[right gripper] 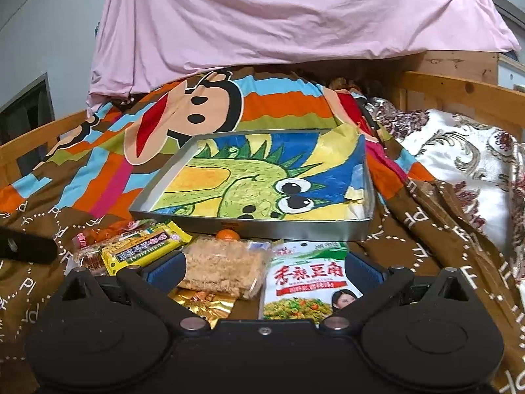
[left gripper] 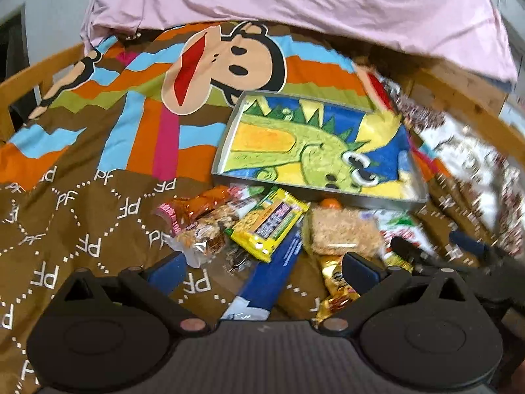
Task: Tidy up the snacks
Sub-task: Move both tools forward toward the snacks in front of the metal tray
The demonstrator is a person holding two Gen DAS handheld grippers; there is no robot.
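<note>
Now, line by line:
Left gripper (left gripper: 262, 271): fingers spread wide and empty, low over the near edge of the snack pile.
Right gripper (right gripper: 262, 271): fingers spread wide, holding nothing, the pale crumbly bar (right gripper: 223, 269) and the white-and-green packet (right gripper: 305, 282) lying between them.
Snacks: heaped on the brown bedspread (left gripper: 82, 229), just in front of the tray (right gripper: 295, 228) at its 6 o'clock side.
Yellow packet (left gripper: 270, 226): at 9 o'clock of the crumbly bar, touching it, with orange wrappers (left gripper: 193, 207) further toward 9.
Blue packet (left gripper: 272, 279): between the left fingers, partly under the yellow one.
Gold packet (right gripper: 206, 305): at 6 o'clock of the crumbly bar.
Small orange fruit (right gripper: 226, 234): against the tray's near wall.
Tray: metal, lined with a dinosaur drawing (right gripper: 256, 180), no snacks in it.
</note>
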